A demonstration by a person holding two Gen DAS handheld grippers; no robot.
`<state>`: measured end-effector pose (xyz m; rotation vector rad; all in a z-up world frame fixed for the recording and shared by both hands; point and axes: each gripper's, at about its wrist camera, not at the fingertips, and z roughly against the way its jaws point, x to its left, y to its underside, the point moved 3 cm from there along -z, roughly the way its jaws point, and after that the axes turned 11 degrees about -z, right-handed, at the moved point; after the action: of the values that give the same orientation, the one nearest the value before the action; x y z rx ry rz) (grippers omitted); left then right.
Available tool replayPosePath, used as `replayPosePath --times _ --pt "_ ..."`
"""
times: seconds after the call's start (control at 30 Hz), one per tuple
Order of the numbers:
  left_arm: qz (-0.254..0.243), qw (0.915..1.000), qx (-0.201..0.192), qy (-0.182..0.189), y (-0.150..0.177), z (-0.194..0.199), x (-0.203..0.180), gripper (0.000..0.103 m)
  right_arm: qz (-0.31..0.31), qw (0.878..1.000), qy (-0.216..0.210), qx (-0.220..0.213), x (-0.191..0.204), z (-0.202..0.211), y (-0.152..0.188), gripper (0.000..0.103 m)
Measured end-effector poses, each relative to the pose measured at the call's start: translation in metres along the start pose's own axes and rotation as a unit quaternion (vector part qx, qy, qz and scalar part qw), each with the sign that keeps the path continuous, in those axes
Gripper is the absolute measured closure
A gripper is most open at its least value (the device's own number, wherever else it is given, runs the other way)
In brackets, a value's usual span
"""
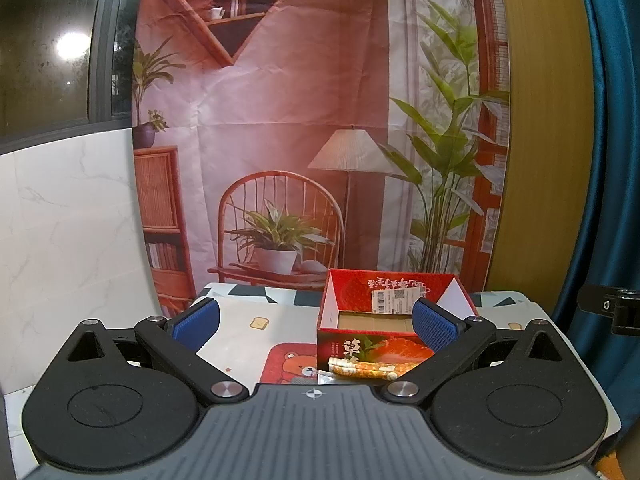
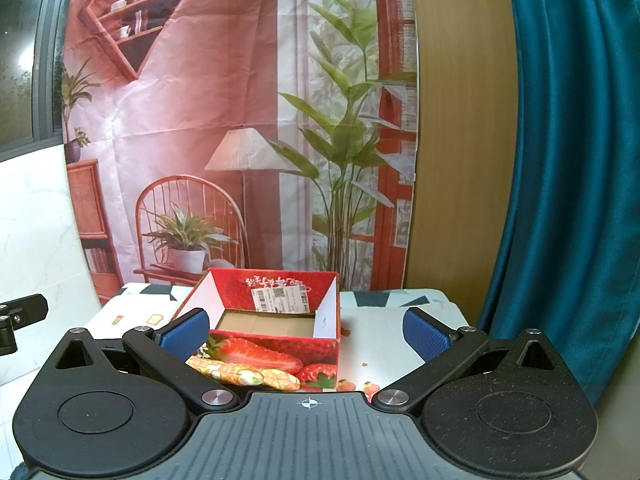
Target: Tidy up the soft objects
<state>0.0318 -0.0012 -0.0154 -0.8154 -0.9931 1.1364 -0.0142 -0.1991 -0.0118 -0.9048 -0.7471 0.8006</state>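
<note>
Hovering level above the near edge of the desk (image 1: pixel 240 332), the left hand-held gripper (image 1: pixel 316 322) points straight ahead with its blue pads spread wide and nothing between them. The right hand-held gripper (image 2: pixel 306 330) is held the same way beside it, flat and forward-facing, jaws fully apart and empty.

Ahead of both stands a red strawberry-printed cardboard box (image 2: pixel 276 344), its top open and its flaps raised, with bare brown cardboard showing at the bottom. A white shipping label (image 2: pixel 280 300) is stuck on its inner back wall. Lying on the desk right against the front of that box is the soft object: a rolled cloth (image 2: pixel 244 374) patterned in orange and cream, stretched lengthways along the box's front face. From the left wrist view the same cloth (image 1: pixel 368 370) sits just before the box (image 1: pixel 384 320), close to that gripper's right finger.

Behind the box hangs a printed backdrop (image 1: pixel 280 120) of a room with a chair, lamp and plants, and a teal curtain (image 2: pixel 560 160) falls to the box's right.
</note>
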Motion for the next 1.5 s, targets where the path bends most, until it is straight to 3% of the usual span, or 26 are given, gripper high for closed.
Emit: replayPosePath --times 0.7,0.83,0.97,1.1,1.23,1.5 --pt "0.01 0.9998 0.014 0.002 0.001 -0.009 0.003 0.0 -0.007 1.0 -0.004 0.007 -0.005 -0.009 0.011 0.0" --pt "0.009 0.9996 -0.01 -0.027 0.005 -0.019 0.005 0.0 -0.033 0.999 -0.023 -0.016 -0.012 -0.018 0.016 0.0" --pt "0.006 0.999 -0.009 -0.044 0.013 -0.042 0.007 0.0 -0.055 0.997 -0.051 -0.02 -0.022 -0.041 0.027 0.0" --pt "0.031 0.9991 0.004 -0.028 0.028 -0.07 0.013 0.0 -0.061 0.996 -0.039 -0.042 -0.029 -0.069 0.042 0.0" --pt "0.029 0.9992 0.006 -0.025 0.046 -0.095 0.013 0.0 -0.05 0.998 -0.036 -0.019 -0.03 -0.107 0.054 0.0" --pt "0.006 0.9992 0.033 -0.022 0.085 -0.136 0.007 0.0 -0.016 0.997 -0.069 0.022 -0.017 -0.162 0.091 0.0"
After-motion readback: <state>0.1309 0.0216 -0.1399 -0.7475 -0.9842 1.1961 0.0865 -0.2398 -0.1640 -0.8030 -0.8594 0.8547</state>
